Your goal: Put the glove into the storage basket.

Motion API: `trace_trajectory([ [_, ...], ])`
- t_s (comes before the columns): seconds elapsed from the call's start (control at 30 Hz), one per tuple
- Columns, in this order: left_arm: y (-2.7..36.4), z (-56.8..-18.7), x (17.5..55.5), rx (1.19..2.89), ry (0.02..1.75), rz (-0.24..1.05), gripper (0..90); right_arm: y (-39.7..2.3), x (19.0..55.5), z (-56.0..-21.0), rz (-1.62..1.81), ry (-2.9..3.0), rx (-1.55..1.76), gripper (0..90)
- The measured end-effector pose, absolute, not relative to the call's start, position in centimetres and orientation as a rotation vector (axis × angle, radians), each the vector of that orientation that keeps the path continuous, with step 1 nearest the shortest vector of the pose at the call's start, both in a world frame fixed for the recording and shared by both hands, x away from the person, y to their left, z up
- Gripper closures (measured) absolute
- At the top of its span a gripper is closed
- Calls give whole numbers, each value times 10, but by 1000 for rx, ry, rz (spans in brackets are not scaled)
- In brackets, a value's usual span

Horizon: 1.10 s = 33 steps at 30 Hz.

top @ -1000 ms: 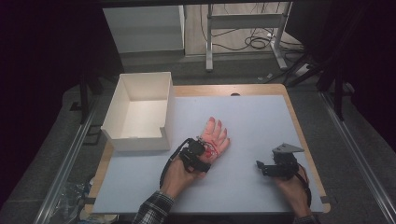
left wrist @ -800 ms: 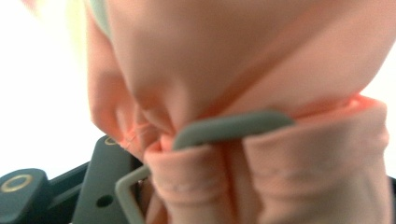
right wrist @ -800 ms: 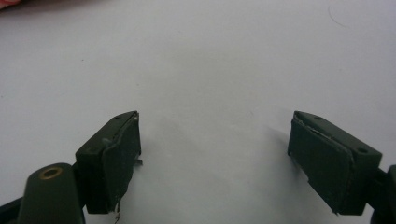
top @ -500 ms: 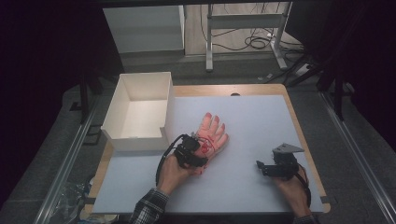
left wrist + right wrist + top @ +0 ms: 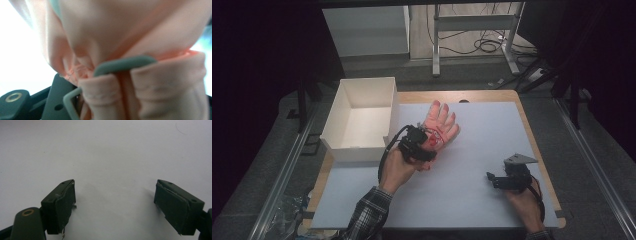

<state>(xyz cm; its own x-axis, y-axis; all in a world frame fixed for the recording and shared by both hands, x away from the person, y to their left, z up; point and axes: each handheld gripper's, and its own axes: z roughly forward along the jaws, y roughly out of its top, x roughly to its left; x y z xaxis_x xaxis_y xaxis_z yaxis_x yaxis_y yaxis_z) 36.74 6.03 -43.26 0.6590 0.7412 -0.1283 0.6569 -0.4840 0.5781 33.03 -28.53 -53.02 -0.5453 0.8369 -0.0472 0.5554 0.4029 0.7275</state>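
left tongs (image 5: 428, 145): you are clamping the pink glove (image 5: 439, 125) at its cuff | glove lying just right of white box (image 5: 357, 120), fingers pointing away | right tongs (image 5: 496, 180): gaping, farther off

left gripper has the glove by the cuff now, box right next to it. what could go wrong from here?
1. The left gripper pinches only the cuff of the pink glove; soft fabric could slip out mid-lift.
2. The dangling fingers might catch the near wall of the white box.
3. The right gripper rests open on the table, too far away to help.
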Motion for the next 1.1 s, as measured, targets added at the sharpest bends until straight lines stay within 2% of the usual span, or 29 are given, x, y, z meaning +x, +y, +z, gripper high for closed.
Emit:
trace_trajectory([
  [0.33,84,-374,386,2206,1146,270,503,-285,330,-530,942,2259,1194,177],
  [0.6,115,-346,398,2143,1241,347,501,-285,330,-530,943,2259,1197,177],
  [0.87,161,-337,409,2061,1378,404,498,-285,330,-530,943,2259,1197,177],
  [1.1,207,-353,416,1980,1541,460,493,-285,330,-530,942,2258,1194,176],
])
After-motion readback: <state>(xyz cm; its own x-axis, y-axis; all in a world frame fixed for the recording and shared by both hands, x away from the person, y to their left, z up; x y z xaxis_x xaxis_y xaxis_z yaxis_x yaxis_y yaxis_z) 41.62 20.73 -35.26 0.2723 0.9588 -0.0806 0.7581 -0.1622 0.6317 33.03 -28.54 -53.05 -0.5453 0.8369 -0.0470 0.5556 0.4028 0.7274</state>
